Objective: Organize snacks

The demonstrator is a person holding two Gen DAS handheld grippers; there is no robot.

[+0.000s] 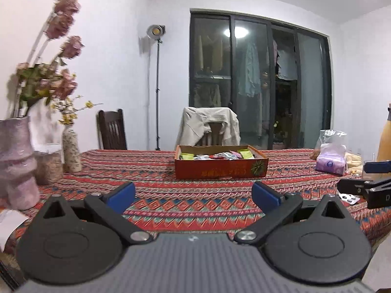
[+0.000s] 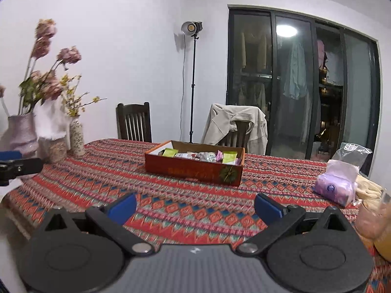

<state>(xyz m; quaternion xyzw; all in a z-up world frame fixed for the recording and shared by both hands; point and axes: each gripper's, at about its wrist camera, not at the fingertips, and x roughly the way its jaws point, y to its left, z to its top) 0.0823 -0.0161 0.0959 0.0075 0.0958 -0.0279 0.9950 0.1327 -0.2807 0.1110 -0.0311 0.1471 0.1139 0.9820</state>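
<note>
Here the left gripper (image 1: 193,195) is hovering low over the near edge of the worktop (image 1: 151,171), its blue-padded fingers (image 1: 122,195) spread wide with only the patterned red cloth showing between them. The right gripper (image 2: 195,206) is doing the same off to the right, its fingers (image 2: 267,206) standing fully apart and gripping nothing.

The snacks (image 1: 220,155) are lying in a shallow red cardboard box (image 1: 221,169) near the middle of the worktop, well apart from both grippers and farther away than either. From the right wrist view the box (image 2: 193,168) is sitting slightly left of centre, with green, pink and silvery packets (image 2: 202,156) filling its inside.

Along the left edge a pale pink vase (image 1: 16,161) is holding tall dried flowers, and a slim speckled vase (image 1: 71,150) with yellow sprigs is standing just to the right of it, with a glass jar (image 1: 50,163) between them. On the right side a purple pack of tissues (image 2: 336,184) is resting beside a clear plastic bag (image 2: 352,152).

Beyond the far edge a dark wooden chair (image 2: 134,122) is standing at the left, and a second chair draped with a beige jacket (image 2: 235,127) is standing behind the box. A lamp on a tall stand (image 2: 193,28) is shining against the white wall, beside dark glass doors (image 2: 303,80) with clothes hanging behind them.
</note>
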